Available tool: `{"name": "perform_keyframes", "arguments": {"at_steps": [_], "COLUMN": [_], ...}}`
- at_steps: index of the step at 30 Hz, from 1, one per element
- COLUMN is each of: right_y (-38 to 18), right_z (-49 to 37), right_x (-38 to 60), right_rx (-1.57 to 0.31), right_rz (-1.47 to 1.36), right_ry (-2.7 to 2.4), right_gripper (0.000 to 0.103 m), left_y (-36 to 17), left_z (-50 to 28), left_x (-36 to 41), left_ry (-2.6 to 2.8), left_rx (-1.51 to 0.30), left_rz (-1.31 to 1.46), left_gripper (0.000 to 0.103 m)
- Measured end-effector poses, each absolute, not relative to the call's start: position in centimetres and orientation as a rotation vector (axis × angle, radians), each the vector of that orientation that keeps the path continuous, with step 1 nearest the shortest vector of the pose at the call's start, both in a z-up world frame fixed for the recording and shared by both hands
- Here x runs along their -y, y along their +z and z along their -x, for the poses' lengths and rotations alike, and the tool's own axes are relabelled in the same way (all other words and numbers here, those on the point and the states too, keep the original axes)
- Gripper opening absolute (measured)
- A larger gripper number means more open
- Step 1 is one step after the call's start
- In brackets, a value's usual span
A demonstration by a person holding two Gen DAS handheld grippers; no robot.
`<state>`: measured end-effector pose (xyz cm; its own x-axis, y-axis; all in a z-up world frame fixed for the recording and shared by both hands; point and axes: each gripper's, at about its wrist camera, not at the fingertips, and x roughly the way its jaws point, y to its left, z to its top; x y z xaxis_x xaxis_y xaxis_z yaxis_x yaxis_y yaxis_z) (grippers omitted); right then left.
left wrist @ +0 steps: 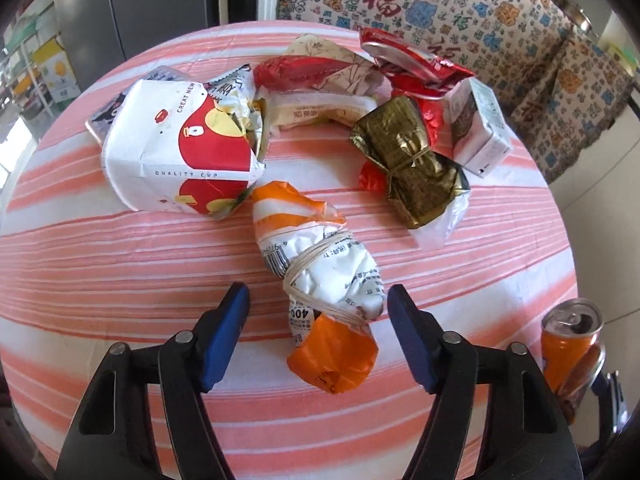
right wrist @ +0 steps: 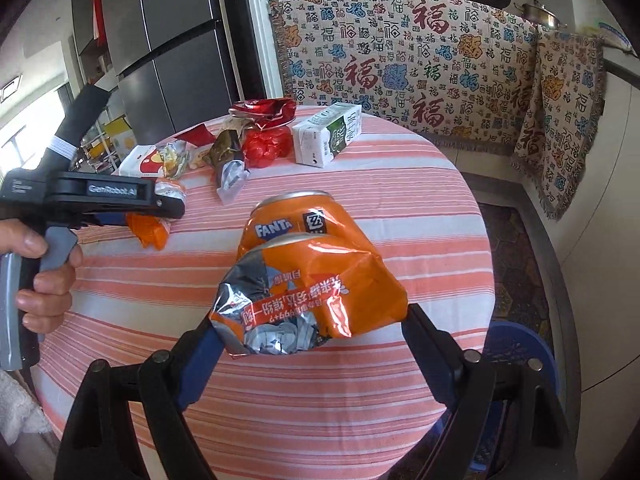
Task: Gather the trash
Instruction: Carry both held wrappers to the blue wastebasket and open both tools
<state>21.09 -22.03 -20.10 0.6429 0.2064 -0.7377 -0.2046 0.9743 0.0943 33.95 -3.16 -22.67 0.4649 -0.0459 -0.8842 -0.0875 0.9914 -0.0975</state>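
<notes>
Two grippers work the striped table (right wrist: 400, 208): the right gripper (right wrist: 308, 328) clamps a crushed orange can (right wrist: 316, 280) (wide grip), the left gripper (left wrist: 318, 308) straddles a rubber-banded wrapper bundle (left wrist: 320, 280) untouched — crumpled foil may slip.

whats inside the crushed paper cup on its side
The paper cup lies on its side, mouth toward the pile; crumpled yellow-and-white wrappers stick out. Anything deeper inside is hidden by its wall.

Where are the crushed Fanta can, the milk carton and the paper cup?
Fanta can (right wrist: 312, 280), right wrist view, crumpled orange side.
Milk carton (right wrist: 328, 136), right wrist view, white side.
Paper cup (left wrist: 180, 152), left wrist view, printed wall.
</notes>
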Motion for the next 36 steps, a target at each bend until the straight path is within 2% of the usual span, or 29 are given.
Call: {"name": "perform_keyframes", "arguments": {"at_steps": [2,15,36], "right_y": [-19.9,-19.7,-16.4], "right_z": [-20.9,-20.4,-22.5], "right_x": [22.4,24.8,28.0], "right_rx": [-0.833,-0.818,-0.773], "right_rz": [-0.009,-0.075,-0.124], "right_ry": [0.233,0.223,0.21], "right_gripper": [0.088,0.088,0.088], "left_y": [-22.6,-20.0,-19.1], "left_z": [-33.6,-24.6,-25.3], "left_x": [3.5,7.0,12.7], "left_ry": [-0.003,-0.24,-0.377], "left_rx": [-1.082,-1.041,-1.031], "left_rz": [0.118,0.119,0.084], "left_gripper": [0.044,0.043,0.043]}}
